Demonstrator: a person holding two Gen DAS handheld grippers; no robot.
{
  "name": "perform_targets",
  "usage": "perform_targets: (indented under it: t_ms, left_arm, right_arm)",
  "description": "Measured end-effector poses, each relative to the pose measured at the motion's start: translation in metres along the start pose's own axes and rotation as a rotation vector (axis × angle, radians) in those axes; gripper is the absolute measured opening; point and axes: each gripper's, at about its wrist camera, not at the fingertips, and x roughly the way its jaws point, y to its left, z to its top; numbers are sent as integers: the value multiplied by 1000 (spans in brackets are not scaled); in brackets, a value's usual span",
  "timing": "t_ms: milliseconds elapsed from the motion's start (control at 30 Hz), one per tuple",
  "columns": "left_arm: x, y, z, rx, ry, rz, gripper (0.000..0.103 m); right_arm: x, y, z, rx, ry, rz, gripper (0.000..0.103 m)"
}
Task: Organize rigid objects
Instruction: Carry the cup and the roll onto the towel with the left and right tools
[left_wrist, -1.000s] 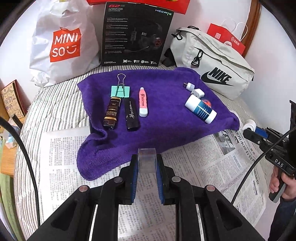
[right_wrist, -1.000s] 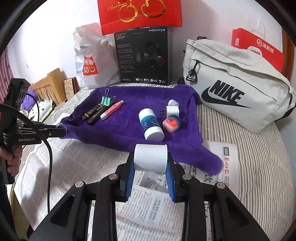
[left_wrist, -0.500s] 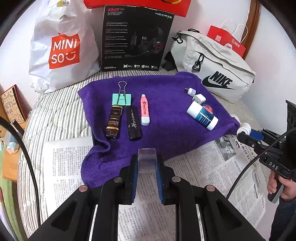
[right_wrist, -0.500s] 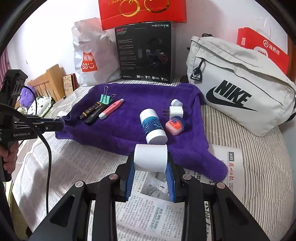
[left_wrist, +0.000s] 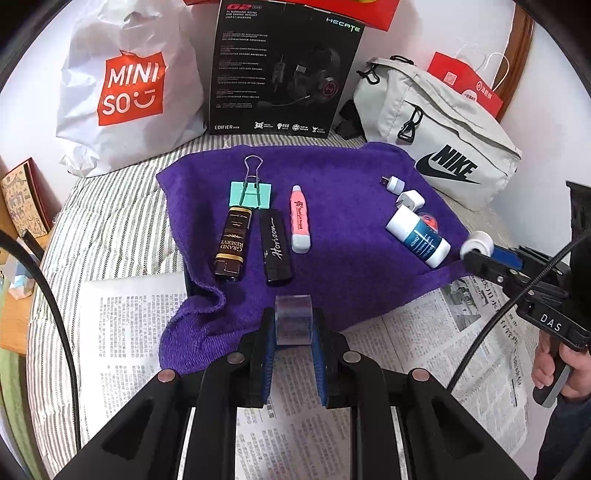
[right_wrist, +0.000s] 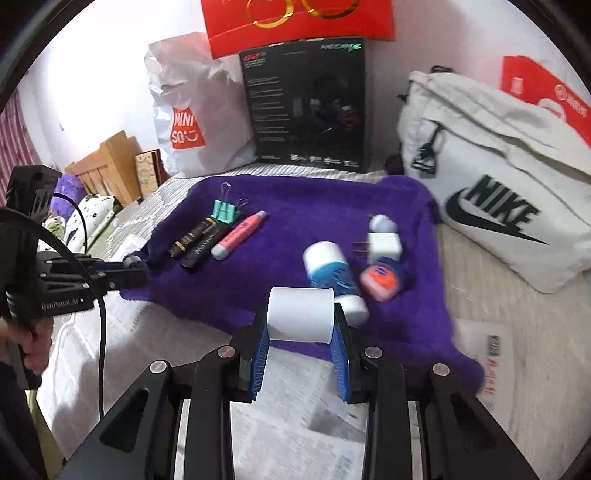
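Presently, sorting appears partly done: on the purple towel (left_wrist: 332, 266) a row holds binder clip (left_wrist: 251, 194), two dark tubes and pink tube (left_wrist: 300, 219); a looser cluster lies right. Left gripper (left_wrist: 293, 332) fingers clamp a clear cylinder (left_wrist: 293, 319); right gripper (right_wrist: 300, 332) fingers clamp a white cylinder (right_wrist: 300, 314), both still unplaced above the towel's near edge.

On the bed, a towel (left_wrist: 332, 266) lies over newspaper (left_wrist: 133, 332). On its left part sit a binder clip (left_wrist: 251, 192), two lighters (left_wrist: 232, 242) near it, and a tube (left_wrist: 300, 219) to their right. A bottle (left_wrist: 417, 236) and charger plug (left_wrist: 410, 199) lie right. Bags (left_wrist: 122, 92) and a box (left_wrist: 280, 66) stand behind.
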Motion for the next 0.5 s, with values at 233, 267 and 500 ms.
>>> perform_targets:
  t_ms: [233,267,500]
  left_arm:
    - [6,9,8,-4,10,8,18]
    - [6,10,9,-6,10,7,18]
    - [7,18,14,-21,9,5,18]
  right_arm:
    - [36,10,20,-10,52,40,31]
    - [40,10,21,-12,63,42,31]
    - [72,9,21,-29,169,61,31]
